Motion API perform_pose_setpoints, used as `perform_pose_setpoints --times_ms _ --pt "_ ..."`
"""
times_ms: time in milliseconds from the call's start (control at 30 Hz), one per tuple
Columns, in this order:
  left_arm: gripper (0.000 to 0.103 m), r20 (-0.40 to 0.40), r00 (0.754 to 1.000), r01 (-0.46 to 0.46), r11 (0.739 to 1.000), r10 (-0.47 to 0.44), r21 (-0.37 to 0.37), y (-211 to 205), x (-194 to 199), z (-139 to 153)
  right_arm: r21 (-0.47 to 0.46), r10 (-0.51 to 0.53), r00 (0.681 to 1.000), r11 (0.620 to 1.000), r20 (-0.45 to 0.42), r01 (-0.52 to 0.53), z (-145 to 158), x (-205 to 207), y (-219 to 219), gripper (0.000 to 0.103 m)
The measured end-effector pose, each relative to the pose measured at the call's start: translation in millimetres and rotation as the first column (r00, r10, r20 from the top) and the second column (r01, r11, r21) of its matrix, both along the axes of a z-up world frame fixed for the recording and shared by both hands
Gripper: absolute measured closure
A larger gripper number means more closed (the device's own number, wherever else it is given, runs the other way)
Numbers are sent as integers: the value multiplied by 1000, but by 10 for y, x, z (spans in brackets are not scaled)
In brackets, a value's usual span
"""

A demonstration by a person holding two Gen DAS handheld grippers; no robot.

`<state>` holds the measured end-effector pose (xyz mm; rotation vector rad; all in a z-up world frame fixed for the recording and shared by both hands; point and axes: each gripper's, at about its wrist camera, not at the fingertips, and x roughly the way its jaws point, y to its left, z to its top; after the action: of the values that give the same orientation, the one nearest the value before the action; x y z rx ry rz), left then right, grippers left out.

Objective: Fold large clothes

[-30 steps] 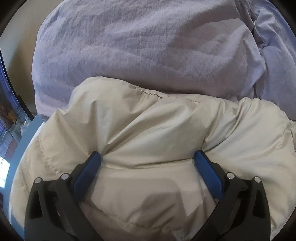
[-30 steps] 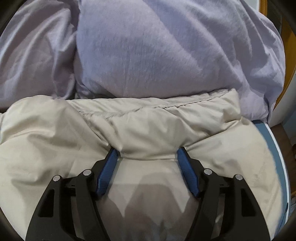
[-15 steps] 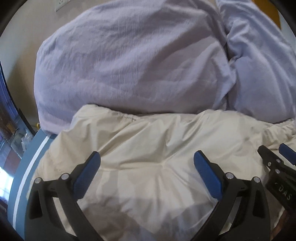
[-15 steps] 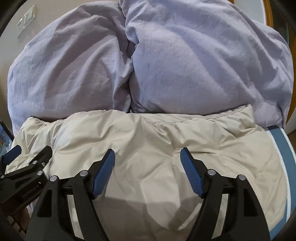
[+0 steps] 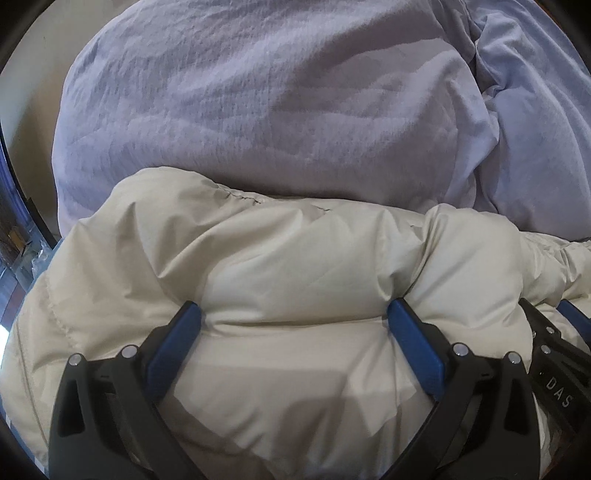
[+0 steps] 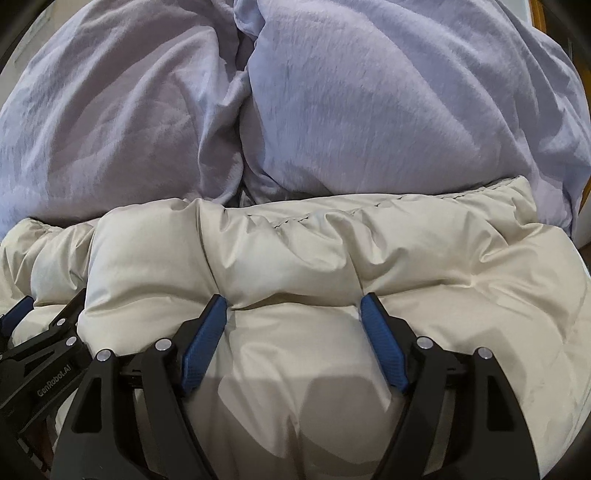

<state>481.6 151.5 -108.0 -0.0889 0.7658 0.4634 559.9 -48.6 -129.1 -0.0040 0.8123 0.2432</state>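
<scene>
A cream puffy jacket (image 5: 295,258) lies folded in front of lilac bedding; it also fills the lower half of the right wrist view (image 6: 314,251). My left gripper (image 5: 293,314) is open, its blue pads pressed down into the jacket's padding with fabric bulging between them. My right gripper (image 6: 293,306) is open and pressed into the jacket the same way. The right gripper shows at the right edge of the left wrist view (image 5: 554,339), and the left gripper at the left edge of the right wrist view (image 6: 40,332). Neither pinches the fabric.
Two lilac pillows or duvet mounds (image 5: 258,103) (image 6: 388,103) rise right behind the jacket. A blue bed edge (image 5: 7,417) shows at lower left, with dark furniture (image 5: 14,236) beyond it. A wooden frame (image 6: 539,14) stands at far right.
Half a second ago both grippers were lifted above the jacket; now both have come back down and forward, pressing into the padding as they did one second ago.
</scene>
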Motion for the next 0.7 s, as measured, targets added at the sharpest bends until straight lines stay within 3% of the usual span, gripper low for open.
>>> perform_pose_setpoints --times_ms 433,567,700 --pt "2 -12 1000 -9 1000 9 9 -138 140 -103 -14 -6 1000 1000 -4 6 -136 176 199 25" --pt "2 -34 999 7 1000 -8 -24 -84 -17 43 34 48 998 998 -51 -46 -56 217 18 25" --pt "2 -6 1000 21 1000 -21 -17 29 -273 249 68 10 1000 998 -6 -9 204 63 -391 25"
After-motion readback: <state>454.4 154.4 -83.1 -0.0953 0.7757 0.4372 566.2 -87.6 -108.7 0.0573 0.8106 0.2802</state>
